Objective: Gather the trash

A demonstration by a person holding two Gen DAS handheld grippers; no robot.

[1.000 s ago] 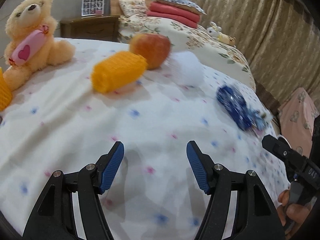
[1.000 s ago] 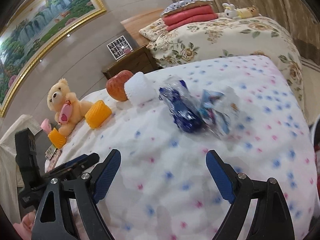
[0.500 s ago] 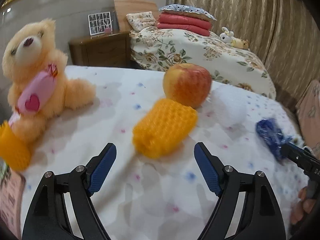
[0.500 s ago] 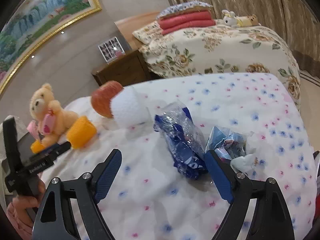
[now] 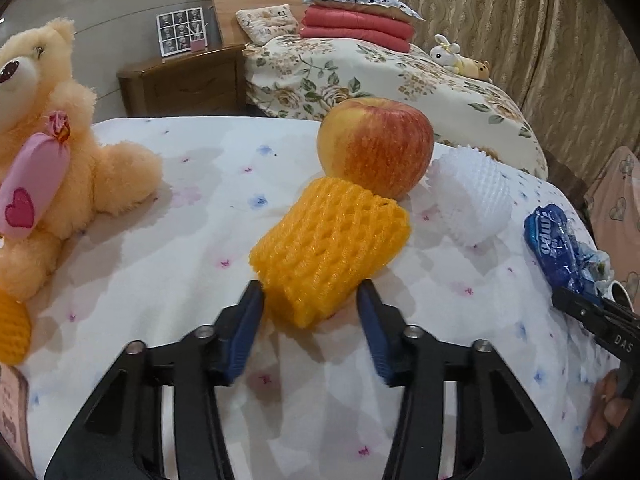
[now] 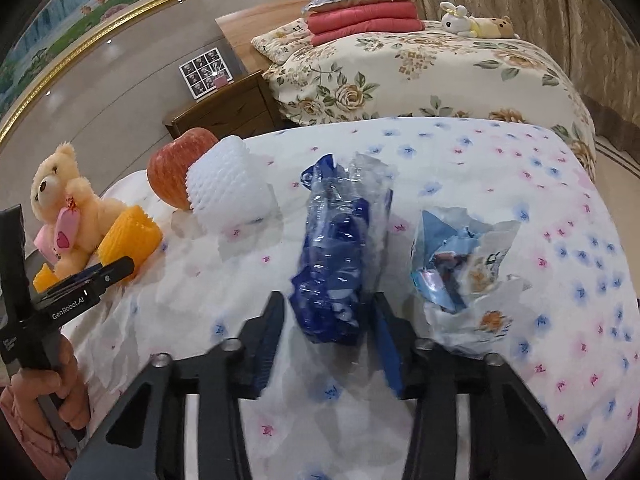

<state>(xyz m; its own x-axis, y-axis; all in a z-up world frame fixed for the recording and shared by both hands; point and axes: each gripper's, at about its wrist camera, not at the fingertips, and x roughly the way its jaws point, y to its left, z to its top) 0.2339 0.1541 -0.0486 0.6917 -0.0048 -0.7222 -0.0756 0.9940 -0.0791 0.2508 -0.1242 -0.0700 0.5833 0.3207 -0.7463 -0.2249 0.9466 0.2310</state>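
An orange foam fruit net [image 5: 328,248] lies on the white dotted bedspread [image 5: 168,264]. My left gripper [image 5: 310,312] is open, its fingertips on either side of the net's near end. A blue plastic wrapper [image 6: 340,272] lies between the open fingers of my right gripper [image 6: 330,316]. A light blue crumpled wrapper [image 6: 460,268] lies just to its right. A white foam fruit net [image 6: 228,188] rests beside a red apple [image 5: 376,146]. The blue wrapper also shows in the left wrist view [image 5: 560,244].
A tan teddy bear [image 5: 48,168] holding a pink candy sits at the left. Another orange net [image 5: 12,332] lies at the left edge. A floral bed [image 6: 420,68], a wooden nightstand [image 5: 184,84] and curtains stand behind.
Both grippers moved forward and narrowed. The left one now straddles the orange net's near end. The right one now straddles the blue wrapper.
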